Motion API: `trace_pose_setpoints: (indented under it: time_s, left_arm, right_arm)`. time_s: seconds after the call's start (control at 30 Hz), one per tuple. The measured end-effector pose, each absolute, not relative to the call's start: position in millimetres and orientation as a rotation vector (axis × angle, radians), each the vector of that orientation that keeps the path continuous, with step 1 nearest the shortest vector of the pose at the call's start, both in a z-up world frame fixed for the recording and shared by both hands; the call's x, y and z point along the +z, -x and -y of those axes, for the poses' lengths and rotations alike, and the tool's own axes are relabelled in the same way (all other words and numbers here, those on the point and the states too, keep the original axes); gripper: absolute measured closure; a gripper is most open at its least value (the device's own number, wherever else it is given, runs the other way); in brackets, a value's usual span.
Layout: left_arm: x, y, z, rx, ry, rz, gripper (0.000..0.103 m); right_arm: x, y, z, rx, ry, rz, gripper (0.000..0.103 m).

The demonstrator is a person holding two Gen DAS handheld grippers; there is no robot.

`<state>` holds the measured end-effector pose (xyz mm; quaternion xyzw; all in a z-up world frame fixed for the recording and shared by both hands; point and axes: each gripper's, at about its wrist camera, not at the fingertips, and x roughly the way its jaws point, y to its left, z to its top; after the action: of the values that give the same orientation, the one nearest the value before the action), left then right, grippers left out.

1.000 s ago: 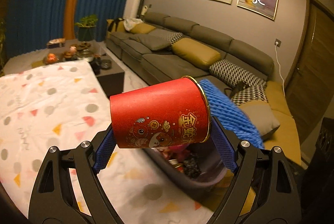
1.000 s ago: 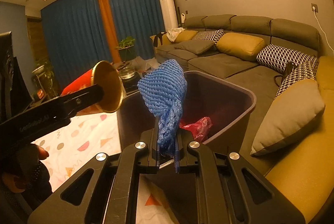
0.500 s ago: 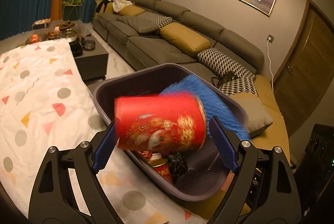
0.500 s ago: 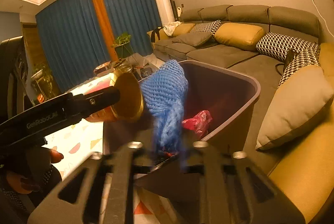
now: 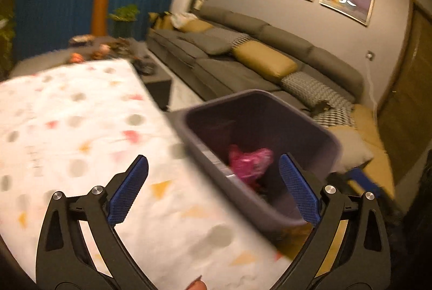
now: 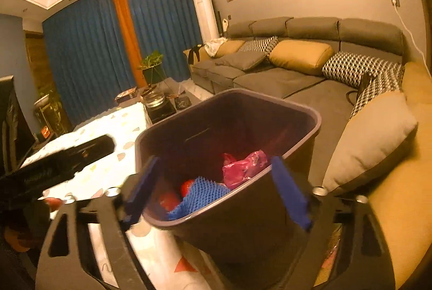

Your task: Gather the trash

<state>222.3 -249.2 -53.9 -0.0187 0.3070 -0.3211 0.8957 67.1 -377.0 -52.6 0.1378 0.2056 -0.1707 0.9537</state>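
Two grippers, left [image 5: 213, 187] & right [image 6: 216, 190], jaws just swung wide w/ nothing between them, hover over dark bin [image 6: 291, 106] at table's [image 5: 67, 114] edge; blue mesh [image 6: 199, 195], red cup [image 6: 168, 200], pink bag [image 6: 243, 168] lie inside.

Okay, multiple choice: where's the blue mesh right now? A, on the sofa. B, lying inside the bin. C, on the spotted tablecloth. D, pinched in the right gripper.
B: the blue mesh lies inside the bin beside a pink bag, and the right gripper stands open with nothing between its pads.
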Motion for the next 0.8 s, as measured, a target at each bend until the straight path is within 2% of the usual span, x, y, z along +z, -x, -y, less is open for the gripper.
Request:
trace_pose_setpoints:
  time_s: [0.07, 0.47, 0.8]
  left_arm:
    - [-51.5, -212.7, 231.6, -0.608, 0.021, -0.618, 0.007]
    - [-27.5, -131.8, 106.5, -0.295, 0.023, -0.503, 0.006]
    - [-20.7, -77.5, 39.0, -0.183, 0.049, -0.476, 0.006]
  right_arm:
    - [-49.1, -63.9, 367.9, -0.350, -0.260, -0.417, 0.005]
    - [-29.0, -29.6, 300.2, -0.310, -0.189, -0.393, 0.005]
    - [-14.1, 8.2, 236.5, -0.284, -0.108, -0.364, 0.005]
